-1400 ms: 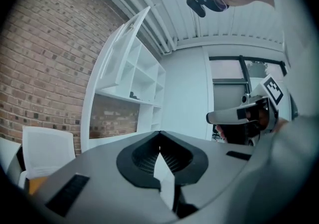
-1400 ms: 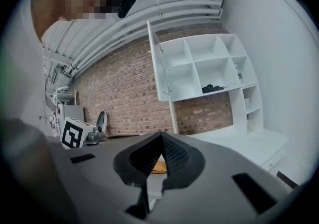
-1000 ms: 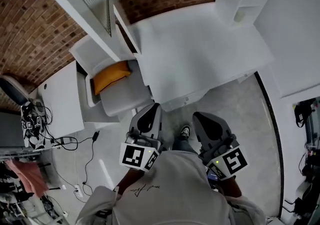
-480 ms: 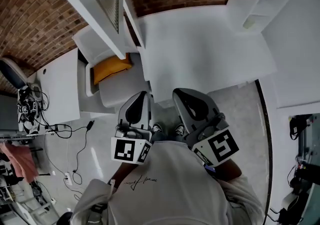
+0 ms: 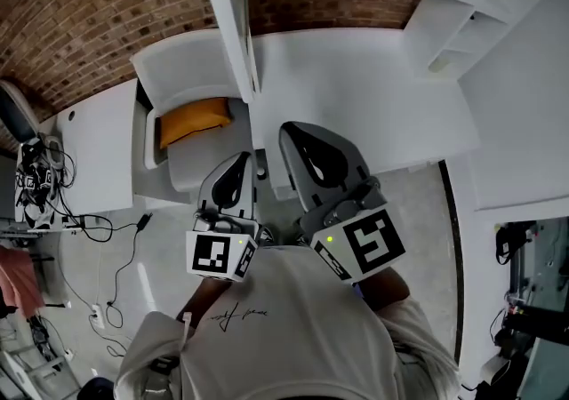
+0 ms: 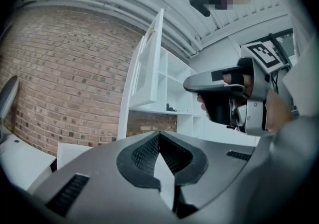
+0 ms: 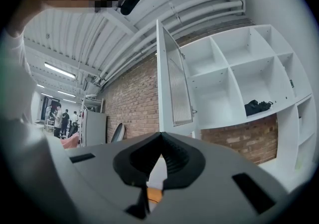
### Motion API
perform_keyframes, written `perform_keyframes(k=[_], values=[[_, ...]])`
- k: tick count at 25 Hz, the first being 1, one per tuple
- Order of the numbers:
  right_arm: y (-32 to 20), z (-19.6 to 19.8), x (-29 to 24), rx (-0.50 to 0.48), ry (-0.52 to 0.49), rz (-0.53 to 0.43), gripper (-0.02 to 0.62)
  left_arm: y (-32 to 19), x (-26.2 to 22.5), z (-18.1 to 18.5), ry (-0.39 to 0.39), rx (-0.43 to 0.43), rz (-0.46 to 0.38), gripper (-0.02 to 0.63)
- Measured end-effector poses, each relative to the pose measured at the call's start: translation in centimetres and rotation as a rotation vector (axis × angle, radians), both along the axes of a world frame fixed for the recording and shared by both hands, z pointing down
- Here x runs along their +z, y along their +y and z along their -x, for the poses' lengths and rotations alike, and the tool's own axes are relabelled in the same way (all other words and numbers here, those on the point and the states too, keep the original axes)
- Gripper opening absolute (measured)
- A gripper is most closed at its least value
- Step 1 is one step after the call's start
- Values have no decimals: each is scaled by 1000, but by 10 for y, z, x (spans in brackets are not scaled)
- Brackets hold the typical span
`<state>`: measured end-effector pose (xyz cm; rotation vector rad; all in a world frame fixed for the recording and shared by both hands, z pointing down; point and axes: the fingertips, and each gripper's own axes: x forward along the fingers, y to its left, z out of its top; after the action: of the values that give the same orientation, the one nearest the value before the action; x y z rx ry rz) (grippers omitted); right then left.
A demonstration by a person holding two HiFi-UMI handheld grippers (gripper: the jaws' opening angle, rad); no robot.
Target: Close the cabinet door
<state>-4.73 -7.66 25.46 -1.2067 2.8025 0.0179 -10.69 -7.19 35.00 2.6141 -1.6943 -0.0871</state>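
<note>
- Your left gripper (image 6: pixel 159 136) has its jaws pressed together, with nothing between them.
- Your right gripper (image 7: pixel 160 136) is likewise closed and empty, and is raised beside the left one.
- The cabinet door (image 7: pixel 172 81) stands swung wide open above the desk's (image 5: pixel 356 96) left edge, well apart from both grippers.
- An orange cushion (image 5: pixel 191 120) lies on the white seat (image 5: pixel 209 167) just beside that edge.

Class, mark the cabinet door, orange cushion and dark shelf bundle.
cabinet door (image 7: pixel 178 88), right gripper view, its slatted panel.
orange cushion (image 5: pixel 191 120), head view, its middle.
dark bundle (image 7: pixel 257 106), right gripper view, its middle.
</note>
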Motion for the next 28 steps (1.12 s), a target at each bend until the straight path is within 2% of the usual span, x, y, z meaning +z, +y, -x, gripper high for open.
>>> perform_keyframes(k=[9, 18, 28], values=[[-25, 24, -22, 59, -14, -31, 25, -3, -2, 29, 23, -27, -15, 15], [-32, 39, -24, 136, 43, -67, 31, 1, -1, 44, 46, -31, -10, 15], [-43, 46, -19, 188, 32, -61, 149, 10, 2, 50, 42, -48, -4, 15]])
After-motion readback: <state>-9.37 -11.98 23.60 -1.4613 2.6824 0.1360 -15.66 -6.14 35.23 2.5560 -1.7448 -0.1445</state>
